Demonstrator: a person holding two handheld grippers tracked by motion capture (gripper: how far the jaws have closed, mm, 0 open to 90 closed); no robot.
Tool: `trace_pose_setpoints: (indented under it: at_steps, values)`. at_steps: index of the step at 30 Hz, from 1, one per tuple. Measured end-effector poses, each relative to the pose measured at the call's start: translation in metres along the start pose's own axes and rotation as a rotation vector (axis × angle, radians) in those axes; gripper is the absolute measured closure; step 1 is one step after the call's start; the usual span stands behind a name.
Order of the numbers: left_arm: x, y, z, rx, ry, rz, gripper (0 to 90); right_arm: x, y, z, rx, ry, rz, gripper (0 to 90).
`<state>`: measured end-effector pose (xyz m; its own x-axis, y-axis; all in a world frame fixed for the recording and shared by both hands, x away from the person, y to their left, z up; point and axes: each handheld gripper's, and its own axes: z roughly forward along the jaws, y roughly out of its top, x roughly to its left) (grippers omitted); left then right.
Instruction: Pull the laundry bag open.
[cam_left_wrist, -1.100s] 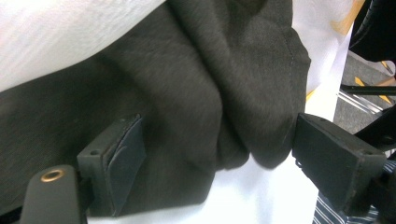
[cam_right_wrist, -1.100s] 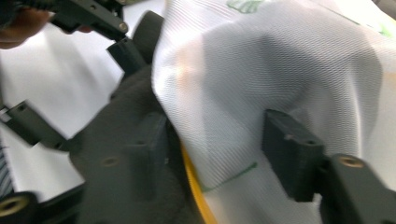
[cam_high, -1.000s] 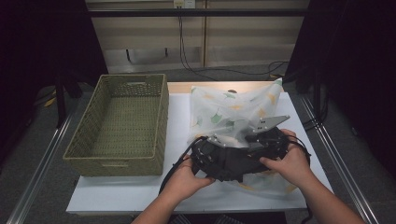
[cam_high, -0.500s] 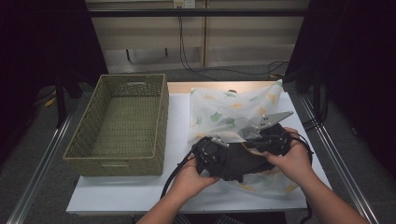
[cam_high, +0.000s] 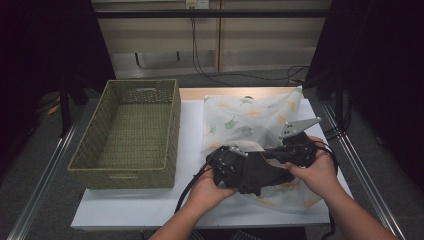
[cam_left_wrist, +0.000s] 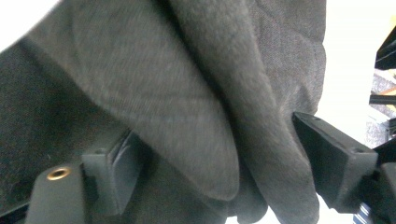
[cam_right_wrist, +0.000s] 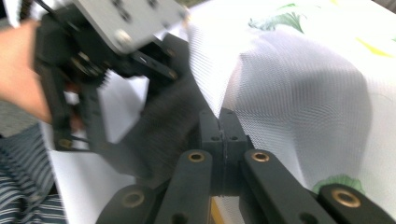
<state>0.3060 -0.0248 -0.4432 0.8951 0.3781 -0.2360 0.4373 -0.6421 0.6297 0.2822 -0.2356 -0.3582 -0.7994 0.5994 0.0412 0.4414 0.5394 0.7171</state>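
From the high view my two hands hide most of the dark grey cloth (cam_high: 252, 172), bunched over the leaf-printed mesh bag (cam_high: 250, 120) on the white counter (cam_high: 190, 130). My left tongs (cam_left_wrist: 219, 163), easing narrower, straddle its folds. My right tongs (cam_right_wrist: 223, 133), spread a second ago, now pinch the mesh bag's edge. The wicker basket (cam_high: 131, 130) sits alongside.
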Motion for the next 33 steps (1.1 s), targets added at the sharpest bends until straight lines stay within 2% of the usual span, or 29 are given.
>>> trace_pose_setpoints:
  at_steps: [1,4,5,6,8,9,11,14,17,19,22,27,31,33]
  values:
    - [-0.003,0.001,0.002,-0.001,0.027,0.009,24.6,0.001,0.001,-0.001,-0.001,-0.005,0.000,90.0]
    - [-0.006,0.002,0.004,0.019,0.079,0.071,39.3,-0.001,-0.001,0.001,-0.001,0.010,0.007,90.0]
    - [-0.007,0.001,0.005,0.004,0.089,0.064,44.6,-0.003,-0.002,0.001,-0.001,0.021,0.013,90.0]
    - [-0.006,0.001,0.004,0.017,0.088,0.076,50.9,-0.004,-0.003,0.002,-0.004,0.029,0.021,90.0]
    - [-0.005,0.001,0.003,0.005,0.080,0.072,63.9,-0.005,-0.004,0.002,-0.006,0.042,0.025,90.0]
    - [-0.005,0.001,0.002,0.005,0.091,0.087,69.4,-0.005,-0.005,0.001,-0.007,0.047,0.027,90.0]
    - [-0.006,0.001,0.000,-0.004,0.103,0.102,74.5,-0.005,-0.005,-0.001,-0.016,0.050,0.027,90.0]
    - [-0.007,0.002,-0.004,-0.031,0.105,0.083,76.6,-0.004,-0.005,-0.004,-0.025,0.054,0.019,90.0]
    - [-0.005,0.003,-0.007,-0.108,0.105,0.029,77.4,-0.004,-0.004,-0.006,-0.037,0.073,0.019,90.0]
    - [-0.005,0.005,-0.012,-0.140,0.119,0.020,77.7,-0.002,-0.003,-0.008,-0.043,0.085,0.015,90.0]
    - [-0.006,0.011,-0.017,-0.176,0.143,0.023,78.0,0.002,-0.003,-0.010,-0.049,0.088,0.002,90.0]
    - [-0.004,0.020,-0.027,-0.229,0.161,0.016,78.2,0.001,-0.003,-0.013,-0.057,0.109,0.009,90.0]
    - [-0.002,0.027,-0.033,-0.260,0.221,0.021,78.3,0.002,-0.003,-0.016,-0.065,0.123,0.008,90.0]
    - [0.001,0.030,-0.032,-0.293,0.246,0.025,78.3,0.002,-0.003,-0.017,-0.070,0.128,0.008,90.0]
